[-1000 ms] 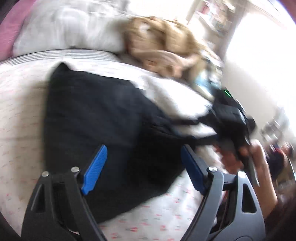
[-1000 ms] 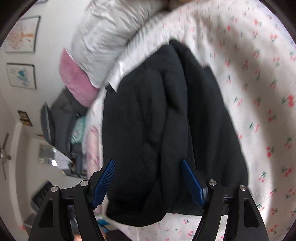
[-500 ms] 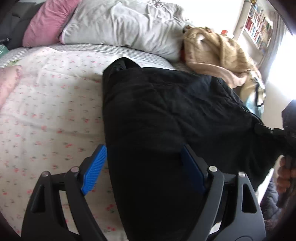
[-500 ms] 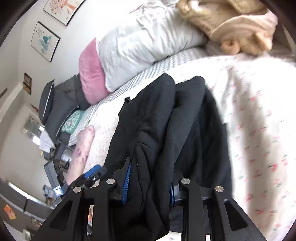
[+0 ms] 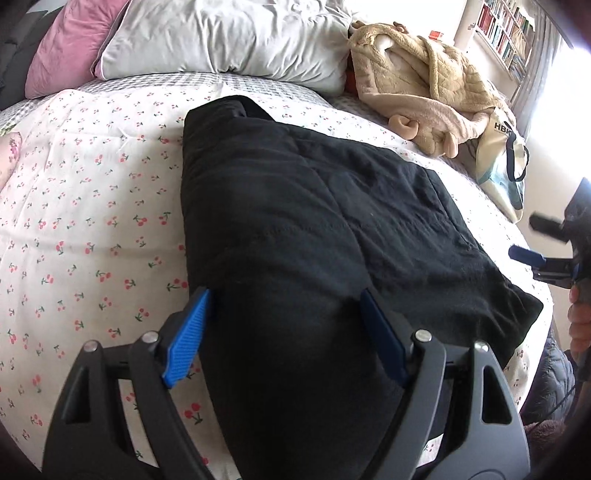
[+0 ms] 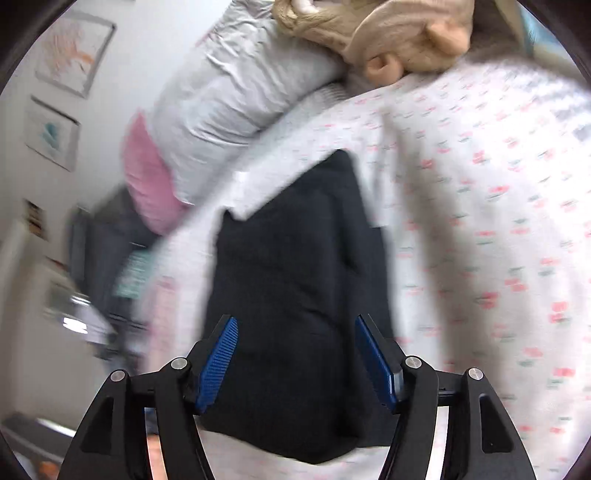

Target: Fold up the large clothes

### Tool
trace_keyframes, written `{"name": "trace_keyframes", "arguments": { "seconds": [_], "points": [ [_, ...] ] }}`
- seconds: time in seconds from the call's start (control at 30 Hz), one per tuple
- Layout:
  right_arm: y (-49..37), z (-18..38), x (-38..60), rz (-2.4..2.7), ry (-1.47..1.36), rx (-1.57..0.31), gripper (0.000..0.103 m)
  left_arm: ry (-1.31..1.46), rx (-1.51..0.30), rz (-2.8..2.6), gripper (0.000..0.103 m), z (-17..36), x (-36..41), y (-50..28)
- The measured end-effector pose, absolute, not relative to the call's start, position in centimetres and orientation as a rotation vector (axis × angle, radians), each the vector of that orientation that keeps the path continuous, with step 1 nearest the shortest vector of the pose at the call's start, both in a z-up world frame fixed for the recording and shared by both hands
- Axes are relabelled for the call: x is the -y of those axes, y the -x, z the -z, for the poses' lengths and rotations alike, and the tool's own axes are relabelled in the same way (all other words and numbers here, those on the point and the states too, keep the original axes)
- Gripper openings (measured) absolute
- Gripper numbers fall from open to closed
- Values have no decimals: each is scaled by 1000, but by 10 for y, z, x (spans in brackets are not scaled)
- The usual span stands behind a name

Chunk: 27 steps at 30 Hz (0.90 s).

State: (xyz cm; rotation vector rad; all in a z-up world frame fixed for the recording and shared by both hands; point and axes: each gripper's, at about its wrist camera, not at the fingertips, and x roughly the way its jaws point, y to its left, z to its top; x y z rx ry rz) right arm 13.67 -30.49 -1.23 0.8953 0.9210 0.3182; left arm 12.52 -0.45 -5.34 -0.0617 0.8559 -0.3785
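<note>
Black and bulky, the folded garment (image 5: 314, 229) lies on the bed (image 5: 92, 206), and with the right gripper (image 6: 295, 354) jaws just reopened off it and the left gripper (image 5: 284, 332) jaws apart, its thick layers may spring open.

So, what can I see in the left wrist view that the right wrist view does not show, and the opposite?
Only the left wrist view shows the right gripper from outside, beside the bed, a tote bag and bookshelves.

Only the right wrist view shows two framed pictures on the wall and dark furniture beside the bed.

Both show the black garment lying on the cherry-print bedspread, the grey pillow, the pink pillow and the beige blanket.
</note>
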Motion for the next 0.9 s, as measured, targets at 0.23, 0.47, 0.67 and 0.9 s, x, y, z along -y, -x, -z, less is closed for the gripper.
{"name": "trace_keyframes", "arguments": {
  "seconds": [0.23,0.47,0.67,0.9],
  "points": [
    [-161,54,284,-236,-884,-1095,65,74,-857,381,81,54,4,-125],
    [-166,-1,253,-363,-726,-880,20,121,-835,366,82,45,-1,-127],
    [-149,-9,265,-236,-548,-916,31,166,-850,417,82,44,3,-129],
    [-141,23,294,-107,-622,-1063,47,21,-850,380,83,45,19,-120]
  ]
}}
